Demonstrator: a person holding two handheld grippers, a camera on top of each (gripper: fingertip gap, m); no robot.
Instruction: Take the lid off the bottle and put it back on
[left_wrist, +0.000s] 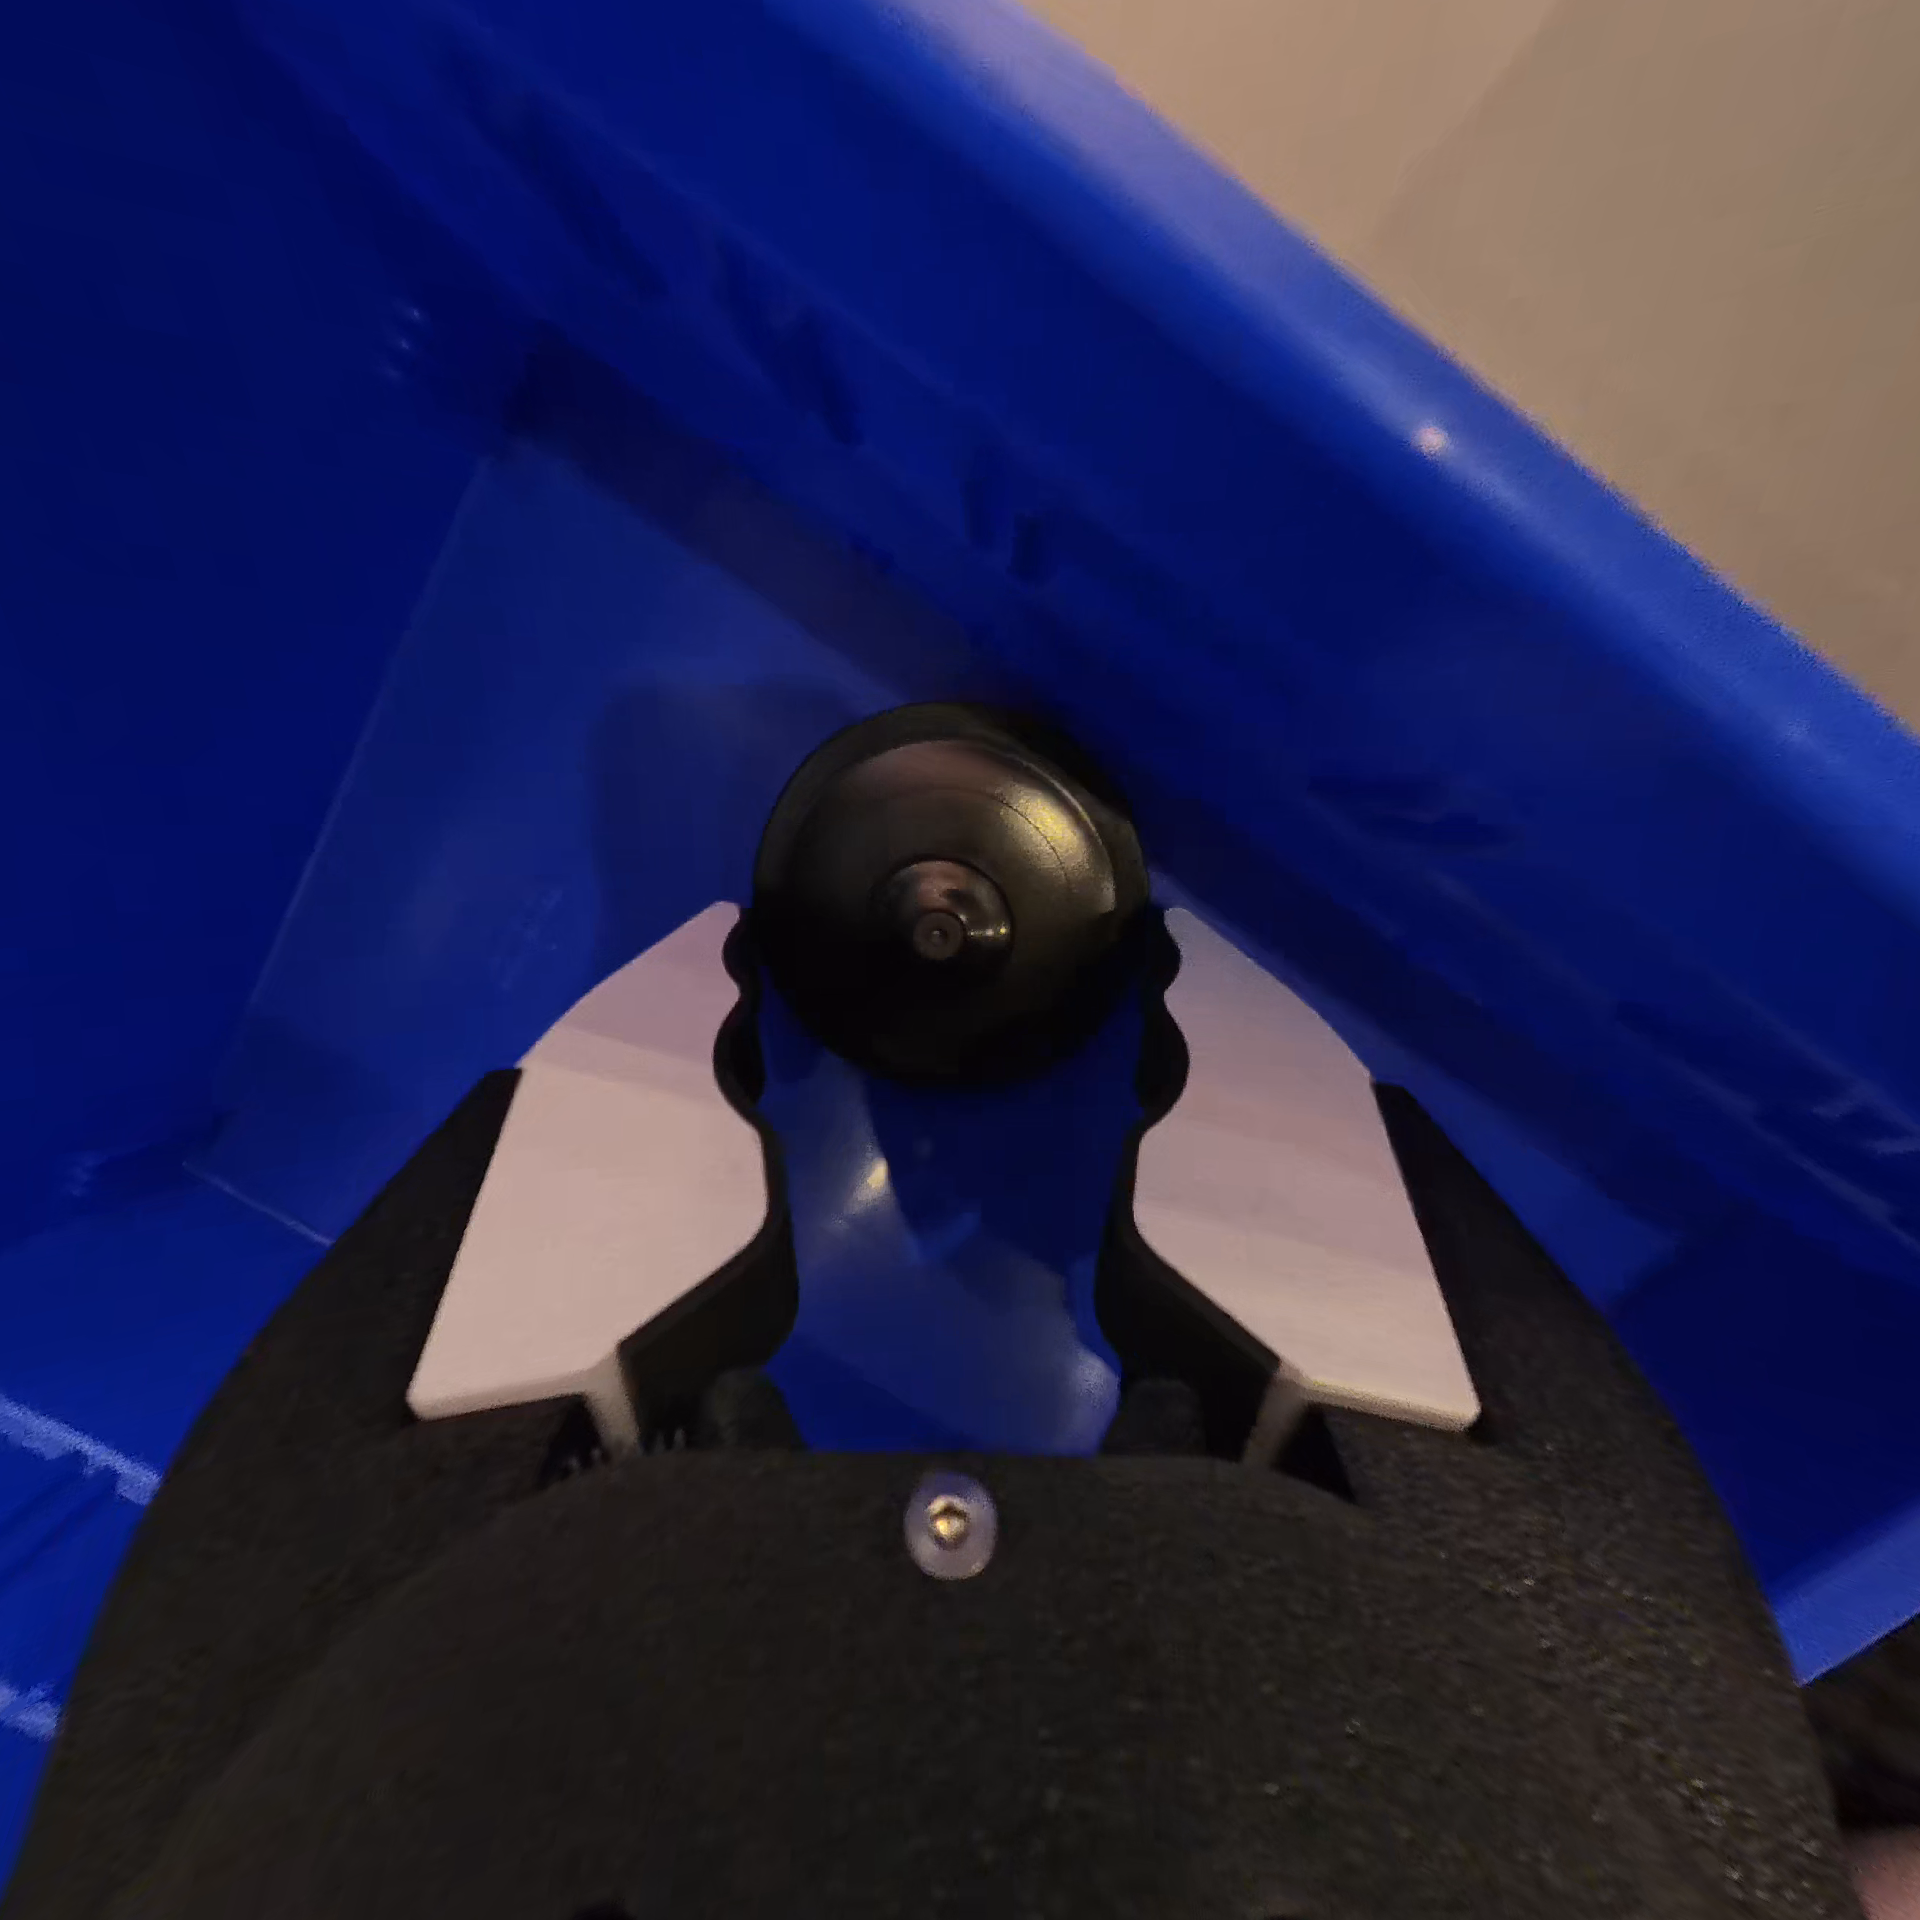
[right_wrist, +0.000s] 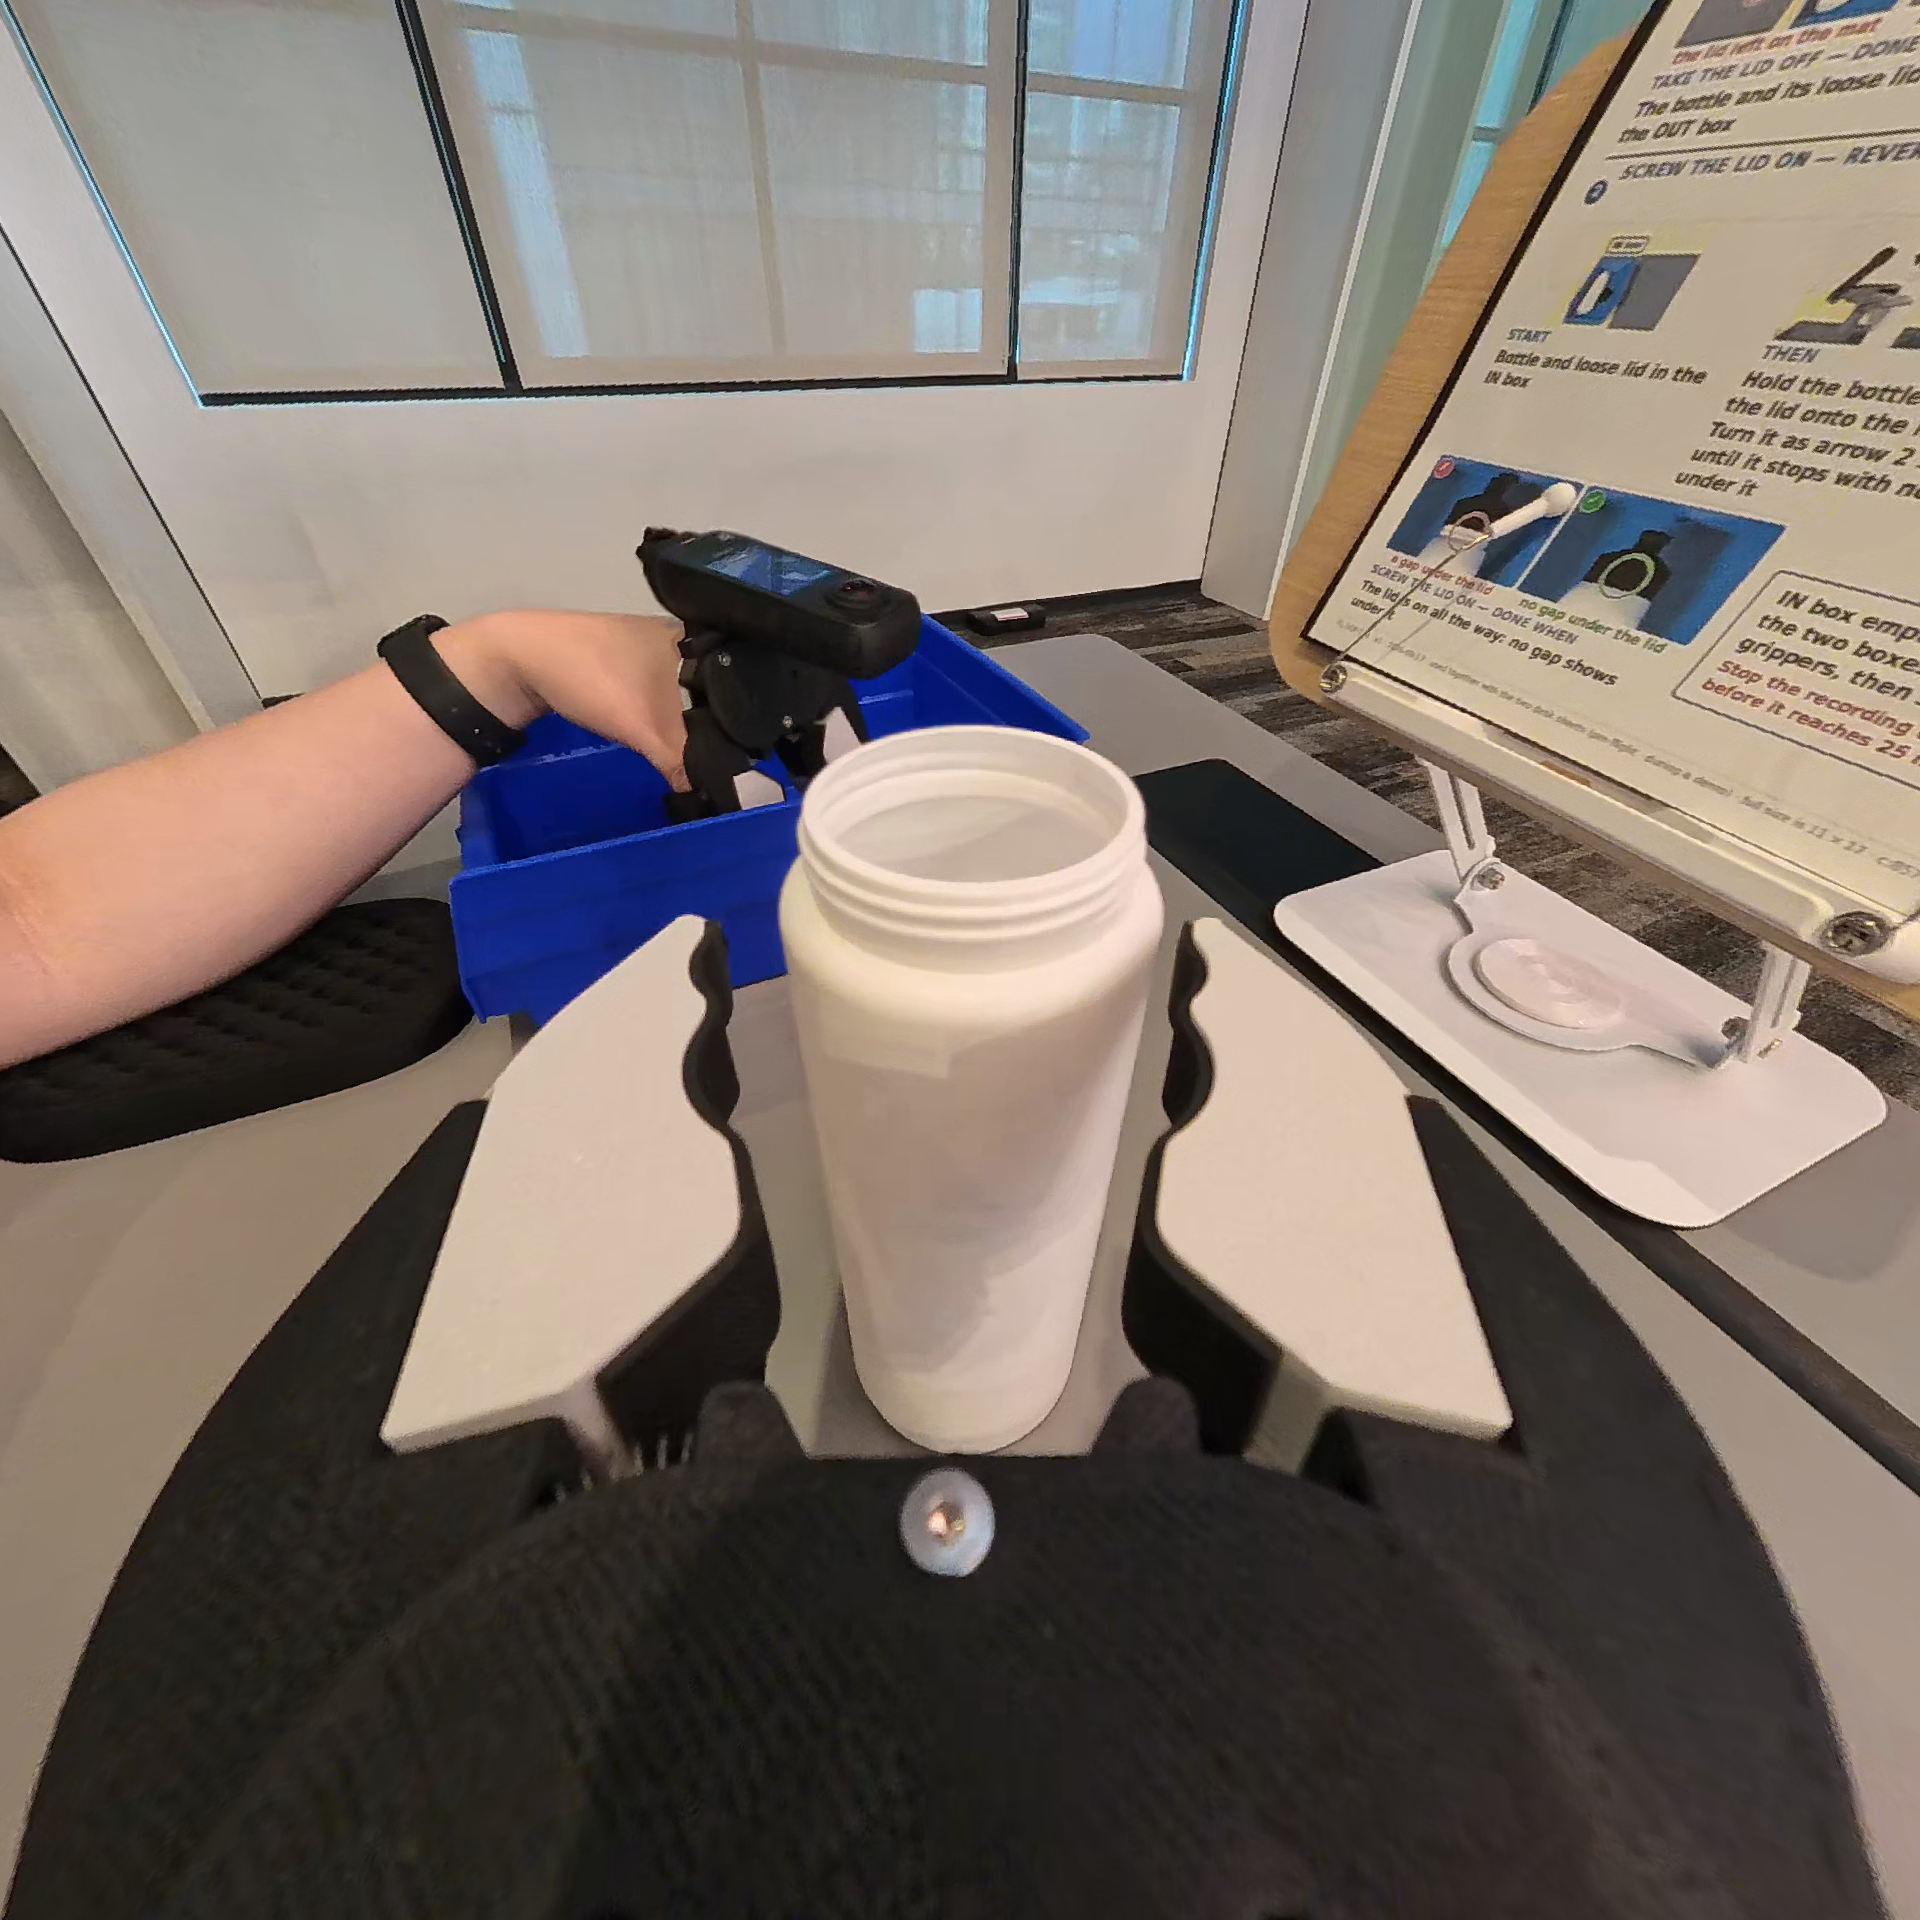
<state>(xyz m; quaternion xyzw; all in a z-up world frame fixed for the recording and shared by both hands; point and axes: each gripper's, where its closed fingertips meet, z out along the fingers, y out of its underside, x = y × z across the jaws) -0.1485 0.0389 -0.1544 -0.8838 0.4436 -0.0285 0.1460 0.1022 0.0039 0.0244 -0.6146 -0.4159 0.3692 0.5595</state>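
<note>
A white bottle (right_wrist: 971, 1091) stands upright on a grey table (right_wrist: 260, 1226), its threaded mouth open and uncapped; nothing shows inside it. It sits between the fingers of the right claw (right_wrist: 945, 945), which is spread open, with gaps on both sides of the bottle.

Beyond the bottle, to the left, sits a blue box (right_wrist: 582, 883) with a divider. The left claw (right_wrist: 774, 774), held by a person's hand (right_wrist: 582, 675) wearing a black wristband (right_wrist: 447, 691), reaches down into it.

Seen from the left claw's own camera, a black lid (left_wrist: 945, 894) lies in the blue box (left_wrist: 1247, 520) against its wall, its round face towards the camera. The left claw (left_wrist: 948, 935) has a fingertip on each side of the lid, right at its edges; whether they are squeezing it cannot be told.

A black padded armrest (right_wrist: 239, 1029) lies to the left under the forearm. To the right, a white stand (right_wrist: 1579, 1049) holds a printed instruction sheet (right_wrist: 1714, 416), and a dark mat (right_wrist: 1247, 831) lies beside the bottle.
</note>
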